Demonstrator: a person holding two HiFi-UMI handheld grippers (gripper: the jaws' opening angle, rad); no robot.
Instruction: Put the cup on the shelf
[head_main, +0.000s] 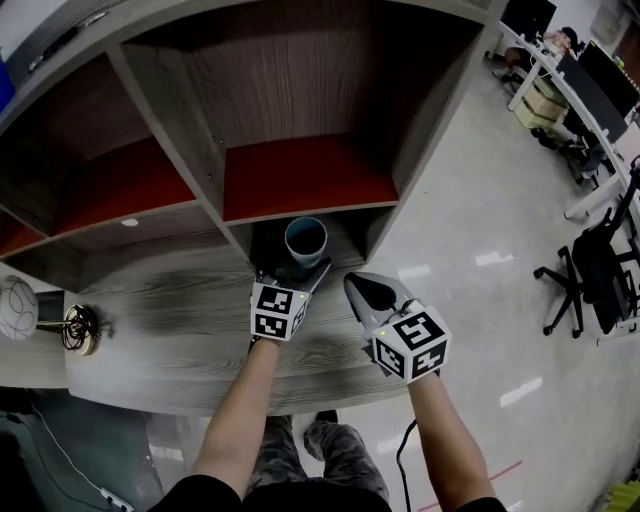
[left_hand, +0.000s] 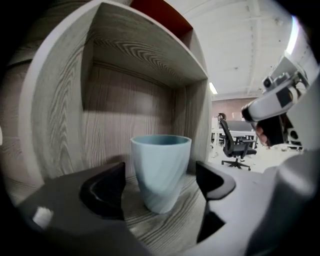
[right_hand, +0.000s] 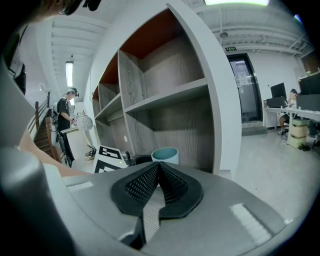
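A light blue cup (head_main: 305, 240) stands upright in the lowest compartment of the wooden shelf unit (head_main: 300, 100), at its right end. In the left gripper view the cup (left_hand: 160, 172) rests on the wood-grain board between the two black jaws, with a gap on each side. My left gripper (head_main: 295, 275) is open around it, pads off the cup. My right gripper (head_main: 368, 292) hangs just right of the shelf with its jaws pressed together and nothing in them. The right gripper view shows the cup (right_hand: 165, 155) beyond the shut pads (right_hand: 158, 186).
The shelf has red-floored compartments (head_main: 300, 175) above the cup's bay. A gold-based lamp with a white globe (head_main: 30, 310) stands at the far left of the wooden counter (head_main: 170, 320). Office chairs (head_main: 590, 275) and desks (head_main: 580, 80) stand on the glossy floor at right.
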